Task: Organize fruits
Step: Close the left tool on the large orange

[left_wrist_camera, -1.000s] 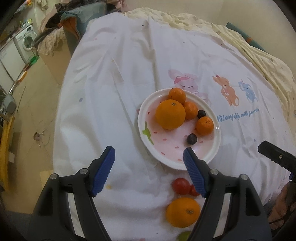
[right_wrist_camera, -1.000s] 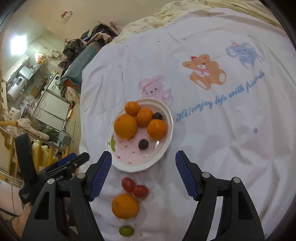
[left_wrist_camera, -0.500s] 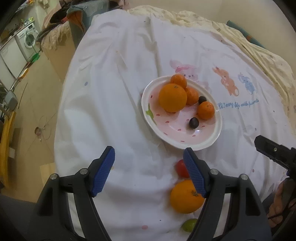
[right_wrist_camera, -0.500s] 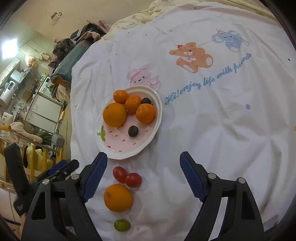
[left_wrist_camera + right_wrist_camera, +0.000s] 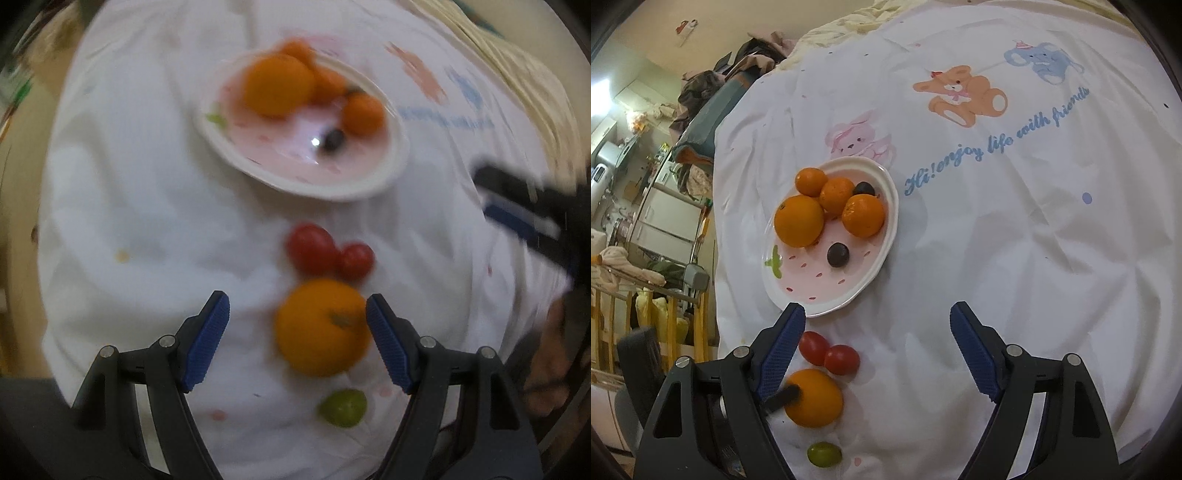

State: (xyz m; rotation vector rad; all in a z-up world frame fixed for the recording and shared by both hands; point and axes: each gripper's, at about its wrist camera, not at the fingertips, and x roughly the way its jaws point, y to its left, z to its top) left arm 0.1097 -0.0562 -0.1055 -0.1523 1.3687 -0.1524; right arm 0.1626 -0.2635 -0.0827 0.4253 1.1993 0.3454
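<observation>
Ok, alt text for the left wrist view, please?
Blurred view: the open left gripper frames a large loose orange on a white cloth. Two red cherry tomatoes lie beyond it, a green grape nearer, and a pink-and-white plate of fruit farther back.

a lived-in home: cartoon bedsheet [image 5: 997, 229], clothes pile [image 5: 713, 85], fridge [image 5: 668, 218]

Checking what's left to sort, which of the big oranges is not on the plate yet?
The orange lying on the white cloth below the two cherry tomatoes; the other big one sits on the plate.
</observation>
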